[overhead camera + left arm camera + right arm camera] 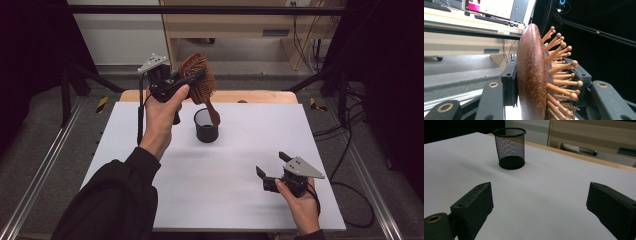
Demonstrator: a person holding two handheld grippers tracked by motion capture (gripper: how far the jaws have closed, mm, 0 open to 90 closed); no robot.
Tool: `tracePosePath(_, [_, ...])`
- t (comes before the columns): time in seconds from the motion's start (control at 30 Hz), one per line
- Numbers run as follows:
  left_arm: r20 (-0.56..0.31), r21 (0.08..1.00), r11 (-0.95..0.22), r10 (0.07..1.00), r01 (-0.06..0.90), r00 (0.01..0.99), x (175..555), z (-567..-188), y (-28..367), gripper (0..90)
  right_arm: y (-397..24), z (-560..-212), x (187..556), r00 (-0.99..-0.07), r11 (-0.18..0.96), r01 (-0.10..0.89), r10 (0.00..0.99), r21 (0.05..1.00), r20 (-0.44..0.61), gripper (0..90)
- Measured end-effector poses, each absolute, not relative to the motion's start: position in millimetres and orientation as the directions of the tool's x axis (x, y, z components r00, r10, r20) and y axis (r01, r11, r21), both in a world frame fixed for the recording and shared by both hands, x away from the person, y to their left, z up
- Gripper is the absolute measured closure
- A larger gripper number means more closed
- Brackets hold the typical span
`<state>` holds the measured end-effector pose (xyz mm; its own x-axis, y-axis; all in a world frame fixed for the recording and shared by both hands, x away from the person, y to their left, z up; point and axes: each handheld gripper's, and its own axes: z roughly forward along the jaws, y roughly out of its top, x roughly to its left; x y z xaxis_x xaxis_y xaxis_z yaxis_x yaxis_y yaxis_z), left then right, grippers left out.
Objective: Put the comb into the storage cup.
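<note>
Left gripper [186, 79] clamped across head of wooden hairbrush [200, 82], one jaw on smooth domed back, other among bristle pins. Held aloft, handle hanging down from the jaws toward mesh cup [206, 125] directly below. Long axis near upright, slightly tilted. Likely light, rigid, polished back rather slippery; best held at the head, as here. Right gripper [270, 169] spread wide, empty, low over white table [235, 180].
</note>
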<state>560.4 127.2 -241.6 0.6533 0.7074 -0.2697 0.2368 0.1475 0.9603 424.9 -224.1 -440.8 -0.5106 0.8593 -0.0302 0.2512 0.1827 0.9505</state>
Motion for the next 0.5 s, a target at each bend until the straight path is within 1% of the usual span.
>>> tracePosePath(0.4, [-0.252,0.964,0.131,0.72,0.23,0.647,559.8,-233.8,125.1,50.9,-228.0,-437.8,424.2,-0.495,0.149,0.241,0.869,0.959,-0.01,7.3])
tracePosePath(0.5, [-0.261,0.963,0.145,0.719,0.228,0.644,564.0,-234.8,125.0,50.9,-227.5,-438.0,425.4,-0.5,0.143,0.244,0.866,0.959,-0.002,7.4])
